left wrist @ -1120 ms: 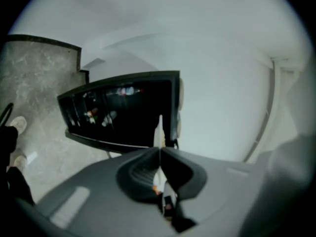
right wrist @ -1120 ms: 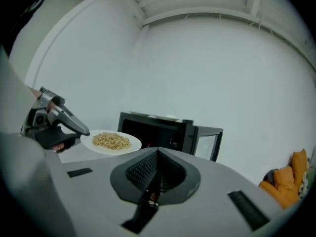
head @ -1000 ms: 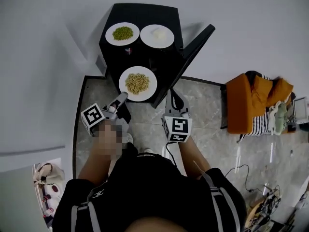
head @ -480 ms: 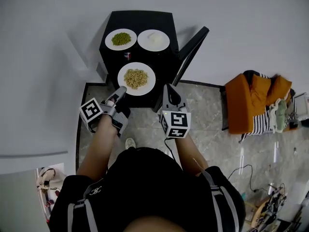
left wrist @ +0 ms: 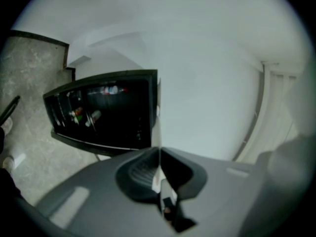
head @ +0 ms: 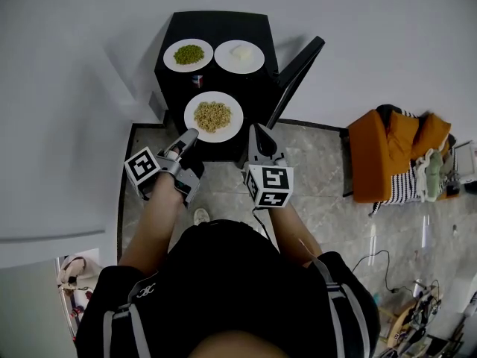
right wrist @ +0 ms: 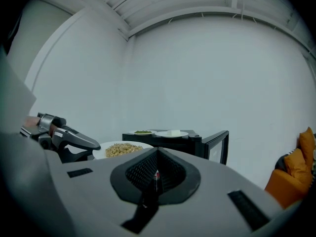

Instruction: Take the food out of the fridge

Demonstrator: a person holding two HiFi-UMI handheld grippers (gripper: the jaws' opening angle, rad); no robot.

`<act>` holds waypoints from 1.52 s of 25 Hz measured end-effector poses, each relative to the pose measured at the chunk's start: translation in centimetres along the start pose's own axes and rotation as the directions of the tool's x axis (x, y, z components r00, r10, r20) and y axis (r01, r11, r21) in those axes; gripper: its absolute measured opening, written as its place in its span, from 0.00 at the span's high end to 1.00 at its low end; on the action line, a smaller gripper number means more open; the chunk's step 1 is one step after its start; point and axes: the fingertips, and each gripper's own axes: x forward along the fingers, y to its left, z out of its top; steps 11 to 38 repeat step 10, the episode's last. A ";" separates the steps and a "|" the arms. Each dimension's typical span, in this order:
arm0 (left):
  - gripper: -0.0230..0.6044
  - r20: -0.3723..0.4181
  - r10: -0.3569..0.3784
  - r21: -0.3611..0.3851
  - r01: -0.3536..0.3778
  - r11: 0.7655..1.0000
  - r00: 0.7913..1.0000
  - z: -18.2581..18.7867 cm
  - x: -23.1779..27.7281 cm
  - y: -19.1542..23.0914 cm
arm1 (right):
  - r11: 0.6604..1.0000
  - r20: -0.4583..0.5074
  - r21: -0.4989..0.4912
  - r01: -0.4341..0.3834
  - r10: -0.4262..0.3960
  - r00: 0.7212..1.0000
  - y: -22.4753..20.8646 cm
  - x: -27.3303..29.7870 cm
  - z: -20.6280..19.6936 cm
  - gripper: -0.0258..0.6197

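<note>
Fridge point(head: 223, 24) stands with door point(head: 298, 77) open. 2 plates sit on its top: green-food plate point(head: 188, 54) and white-food plate point(head: 239, 57).

3rd plate point(head: 213, 116), yellowish grains or noodles, is out at the fridge front. Left hand-held gripper point(head: 190, 134) pinches its near rim, jaws almost closed on it. Right hand-held gripper point(head: 257, 131) is fully closed and empty, just beside the plate.

Judged late stage: 3rd plate not yet set down. The interior is dark with small items point(left wrist: 86, 115) inside; cannot tell if food remains.
</note>
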 end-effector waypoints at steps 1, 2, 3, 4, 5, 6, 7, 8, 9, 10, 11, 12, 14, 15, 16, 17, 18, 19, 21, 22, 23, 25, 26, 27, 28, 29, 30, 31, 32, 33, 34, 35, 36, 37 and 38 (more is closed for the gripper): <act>0.95 0.000 -0.004 -0.004 0.004 1.000 1.000 0.0 0.0 0.0 | 1.000 0.000 -0.001 -0.003 0.003 1.000 0.2 0.1 0.0 0.96; 0.95 0.000 -0.007 -0.006 0.007 1.000 1.000 0.0 -0.1 0.0 | 1.000 -0.001 -0.002 -0.005 0.005 1.000 0.3 0.1 0.0 0.96; 0.95 -0.001 -0.009 -0.009 0.009 1.000 1.000 0.1 -0.2 0.0 | 1.000 -0.002 -0.003 -0.007 0.007 1.000 0.5 0.1 0.0 0.96; 0.95 -0.002 -0.010 -0.010 0.010 1.000 1.000 0.1 -0.2 0.1 | 1.000 -0.003 -0.004 -0.008 0.008 1.000 0.6 0.1 0.0 0.96; 0.95 -0.003 -0.011 -0.011 0.011 1.000 1.000 0.2 -0.3 0.2 | 1.000 -0.005 -0.005 -0.008 0.008 1.000 0.8 0.2 0.0 0.96; 0.95 -0.004 -0.013 -0.011 0.013 1.000 1.000 0.4 -0.3 0.2 | 1.000 -0.005 -0.006 -0.009 0.009 1.000 0.9 0.4 0.0 0.96; 0.95 -0.004 -0.014 -0.012 0.014 1.000 1.000 0.5 -0.2 0.2 | 1.000 -0.006 -0.008 -0.009 0.009 1.000 1.0 0.5 0.0 0.96; 0.95 -0.005 -0.016 -0.011 0.016 1.000 1.000 0.7 -0.2 0.2 | 1.000 -0.005 -0.009 -0.010 0.010 1.000 1.2 0.7 0.0 0.96; 0.95 -0.005 -0.018 -0.010 0.018 1.000 1.000 0.9 -0.2 0.2 | 1.000 -0.005 -0.010 -0.011 0.011 1.000 1.3 0.8 0.1 0.96; 0.95 -0.006 -0.019 -0.009 0.019 1.000 1.000 1.0 -0.2 0.2 | 1.000 -0.004 -0.010 -0.012 0.012 1.000 1.4 0.9 0.1 0.96; 0.95 -0.006 -0.019 -0.009 0.019 1.000 1.000 1.0 -0.2 0.2 | 1.000 -0.004 -0.010 -0.012 0.012 1.000 1.4 0.9 0.1 0.96; 0.95 -0.006 -0.019 -0.009 0.019 1.000 1.000 1.0 -0.2 0.2 | 1.000 -0.004 -0.010 -0.012 0.012 1.000 1.4 0.9 0.1 0.96; 0.95 -0.006 -0.019 -0.009 0.019 1.000 1.000 1.0 -0.2 0.2 | 1.000 -0.004 -0.010 -0.012 0.012 1.000 1.4 0.9 0.1 0.96; 0.95 -0.006 -0.019 -0.009 0.019 1.000 1.000 1.0 -0.2 0.2 | 1.000 -0.004 -0.010 -0.012 0.012 1.000 1.4 0.9 0.1 0.96; 0.95 -0.006 -0.019 -0.009 0.019 1.000 1.000 1.0 -0.2 0.2 | 1.000 -0.004 -0.010 -0.012 0.012 1.000 1.4 0.9 0.1 0.96; 0.95 -0.006 -0.019 -0.009 0.019 1.000 1.000 1.0 -0.2 0.2 | 1.000 -0.004 -0.010 -0.012 0.012 1.000 1.4 0.9 0.1 0.96; 0.95 -0.006 -0.019 -0.009 0.019 1.000 1.000 1.0 -0.2 0.2 | 1.000 -0.004 -0.010 -0.012 0.012 1.000 1.4 0.9 0.1 0.96; 0.95 -0.006 -0.019 -0.009 0.019 1.000 1.000 1.0 -0.2 0.2 | 1.000 -0.004 -0.010 -0.012 0.012 1.000 1.4 0.9 0.1 0.96; 0.95 -0.006 -0.019 -0.009 0.019 1.000 1.000 1.0 -0.2 0.2 | 1.000 -0.004 -0.010 -0.012 0.012 1.000 1.4 0.9 0.1 0.96; 0.95 -0.006 -0.019 -0.009 0.019 1.000 1.000 1.0 -0.2 0.2 | 1.000 -0.004 -0.010 -0.012 0.012 1.000 1.4 0.9 0.1 0.96; 0.95 -0.006 -0.019 -0.009 0.019 1.000 1.000 1.0 -0.2 0.2 | 1.000 -0.004 -0.010 -0.012 0.012 1.000 1.4 0.9 0.1 0.96; 0.95 -0.006 -0.019 -0.009 0.019 1.000 1.000 1.0 -0.2 0.2 | 1.000 -0.004 -0.010 -0.012 0.012 1.000 1.4 0.9 0.1 0.96; 0.95 -0.006 -0.019 -0.009 0.019 1.000 1.000 1.0 -0.2 0.2 | 1.000 -0.004 -0.010 -0.012 0.012 1.000 1.4 0.9 0.1 0.96; 0.95 -0.006 -0.019 -0.009 0.019 1.000 1.000 1.0 -0.2 0.2 | 1.000 -0.004 -0.010 -0.012 0.012 1.000 1.4 0.9 0.1 0.96; 0.95 -0.006 -0.019 -0.009 0.019 1.000 1.000 1.0 -0.2 0.2 | 1.000 -0.004 -0.010 -0.012 0.012 1.000 1.4 0.9 0.1 0.96; 0.95 -0.006 -0.019 -0.009 0.019 1.000 1.000 1.0 -0.2 0.2 | 1.000 -0.004 -0.010 -0.012 0.012 1.000 1.4 0.9 0.1 0.96; 0.95 -0.006 -0.019 -0.009 0.019 1.000 1.000 1.0 -0.2 0.2 | 1.000 -0.004 -0.010 -0.012 0.012 1.000 1.4 0.9 0.1 0.96; 0.95 -0.006 -0.019 -0.009 0.019 1.000 1.000 1.0 -0.2 0.2 | 1.000 -0.004 -0.010 -0.012 0.012 1.000 1.4 0.9 0.1 0.96; 0.95 -0.006 -0.019 -0.009 0.019 1.000 1.000 1.0 -0.2 0.2 | 1.000 -0.004 -0.010 -0.012 0.012 1.000 1.4 0.9 0.1 0.96; 0.95 -0.006 -0.019 -0.009 0.019 1.000 1.000 1.0 -0.2 0.2 | 1.000 -0.004 -0.010 -0.012 0.012 1.000 1.4 0.9 0.1 0.96; 0.95 -0.006 -0.019 -0.009 0.019 1.000 1.000 1.0 -0.2 0.2 | 1.000 -0.004 -0.010 -0.012 0.012 1.000 1.4 0.9 0.1 0.96; 0.95 -0.006 -0.019 -0.009 0.019 1.000 1.000 1.0 -0.2 0.2 | 1.000 -0.004 -0.010 -0.012 0.012 1.000 1.4 0.9 0.1 0.96; 0.95 -0.006 -0.019 -0.009 0.019 1.000 1.000 1.0 -0.2 0.2 | 1.000 -0.004 -0.010 -0.012 0.012 1.000 1.4 0.9 0.1 0.96; 0.95 -0.006 -0.019 -0.009 0.019 1.000 1.000 1.0 -0.2 0.2 | 1.000 -0.004 -0.010 -0.012 0.012 1.000 1.4 0.9 0.1 0.96; 0.95 -0.006 -0.019 -0.009 0.019 1.000 1.000 1.0 -0.2 0.2 | 1.000 -0.004 -0.010 -0.012 0.012 1.000 1.4 0.9 0.1 0.96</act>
